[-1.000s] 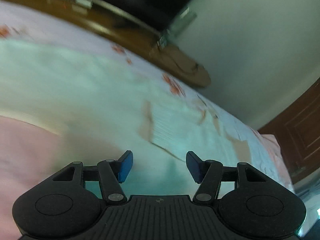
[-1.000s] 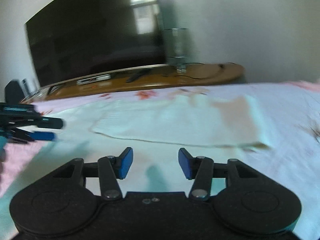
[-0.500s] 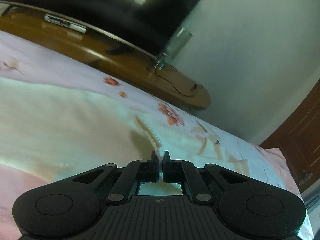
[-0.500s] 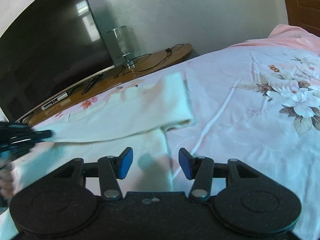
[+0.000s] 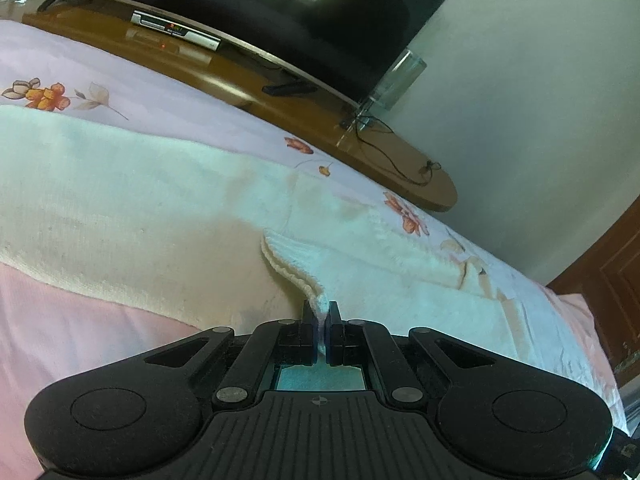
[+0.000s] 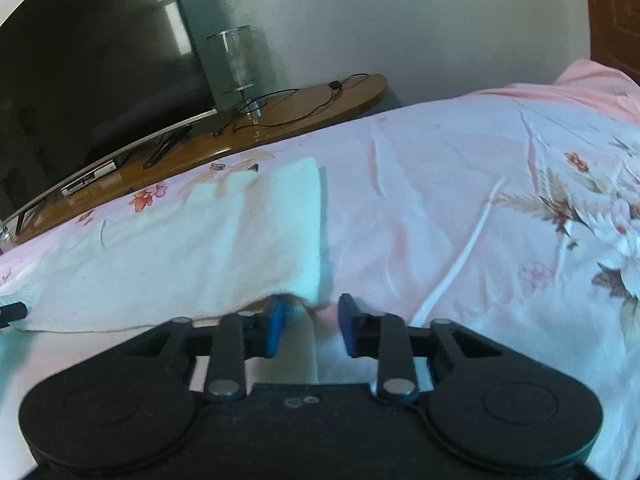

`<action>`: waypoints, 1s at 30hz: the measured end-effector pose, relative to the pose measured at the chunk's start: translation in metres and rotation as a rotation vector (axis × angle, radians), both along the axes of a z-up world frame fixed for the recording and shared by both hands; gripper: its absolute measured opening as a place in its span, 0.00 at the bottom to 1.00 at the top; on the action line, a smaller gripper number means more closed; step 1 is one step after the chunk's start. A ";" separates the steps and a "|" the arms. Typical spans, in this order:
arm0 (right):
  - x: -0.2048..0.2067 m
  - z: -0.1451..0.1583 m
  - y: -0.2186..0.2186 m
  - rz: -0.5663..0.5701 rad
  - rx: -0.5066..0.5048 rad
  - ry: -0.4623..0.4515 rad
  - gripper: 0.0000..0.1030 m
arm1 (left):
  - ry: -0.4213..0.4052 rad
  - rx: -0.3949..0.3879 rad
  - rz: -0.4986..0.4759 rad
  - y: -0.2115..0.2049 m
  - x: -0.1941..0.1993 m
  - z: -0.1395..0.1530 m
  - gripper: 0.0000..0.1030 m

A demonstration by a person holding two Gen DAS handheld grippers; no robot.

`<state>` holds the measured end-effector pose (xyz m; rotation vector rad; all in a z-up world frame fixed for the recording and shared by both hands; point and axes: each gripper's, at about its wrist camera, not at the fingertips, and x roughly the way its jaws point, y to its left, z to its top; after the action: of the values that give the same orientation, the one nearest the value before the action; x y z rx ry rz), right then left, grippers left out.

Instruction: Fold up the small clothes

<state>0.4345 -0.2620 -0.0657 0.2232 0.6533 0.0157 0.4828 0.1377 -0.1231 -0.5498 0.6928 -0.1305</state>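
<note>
A cream-white knit garment (image 5: pixel 132 208) lies spread on the pink floral bedsheet (image 5: pixel 80 80). My left gripper (image 5: pixel 320 316) is shut on its ribbed edge (image 5: pixel 296 272) and lifts that edge slightly. In the right wrist view the garment (image 6: pixel 192 252) lies left of centre, its right corner (image 6: pixel 314 292) at my right gripper (image 6: pixel 310 320). The right gripper is open, its blue pads (image 6: pixel 276 328) on either side of that corner. The left gripper's tip (image 6: pixel 12 312) shows at the far left edge.
A wooden TV bench (image 6: pixel 280 120) runs along the far side of the bed, with a dark TV (image 6: pixel 92 52), a set-top box (image 5: pixel 176 32), a glass cylinder (image 6: pixel 240 64) and cables. A brown wooden door (image 5: pixel 612 280) stands at the right.
My left gripper closed on the garment's ribbed edge and keeps holding it. My right gripper swung right and down to the garment's right corner, still open.
</note>
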 end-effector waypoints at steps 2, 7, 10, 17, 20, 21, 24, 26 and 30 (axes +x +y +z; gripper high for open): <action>-0.002 0.005 0.000 0.013 -0.007 -0.014 0.04 | -0.017 0.017 -0.005 0.000 -0.003 0.006 0.03; -0.001 0.000 0.003 0.027 -0.036 0.000 0.04 | 0.042 0.048 -0.018 -0.001 0.006 -0.002 0.03; -0.001 -0.001 0.003 0.021 -0.028 -0.005 0.04 | 0.039 0.048 -0.018 0.001 0.005 -0.001 0.03; -0.002 -0.003 0.005 0.026 -0.037 -0.012 0.04 | 0.041 0.115 -0.046 -0.004 0.005 0.001 0.03; -0.002 -0.003 0.005 0.026 -0.037 -0.013 0.04 | 0.043 0.139 -0.055 -0.006 0.005 0.003 0.03; -0.002 -0.003 0.005 0.026 -0.037 -0.014 0.04 | 0.046 0.144 -0.057 -0.006 0.006 0.004 0.03; -0.002 -0.004 0.003 0.038 -0.026 -0.010 0.06 | 0.070 0.134 -0.042 0.002 0.005 0.009 0.09; -0.008 0.003 -0.003 0.052 -0.007 -0.024 0.23 | 0.063 0.157 0.019 0.015 -0.003 0.019 0.17; -0.018 0.020 -0.015 0.069 0.002 -0.123 0.19 | -0.027 0.218 0.046 0.017 -0.010 0.044 0.36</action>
<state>0.4164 -0.2769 -0.0456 0.2001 0.5380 0.0953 0.4728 0.1543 -0.0793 -0.3539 0.6585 -0.0181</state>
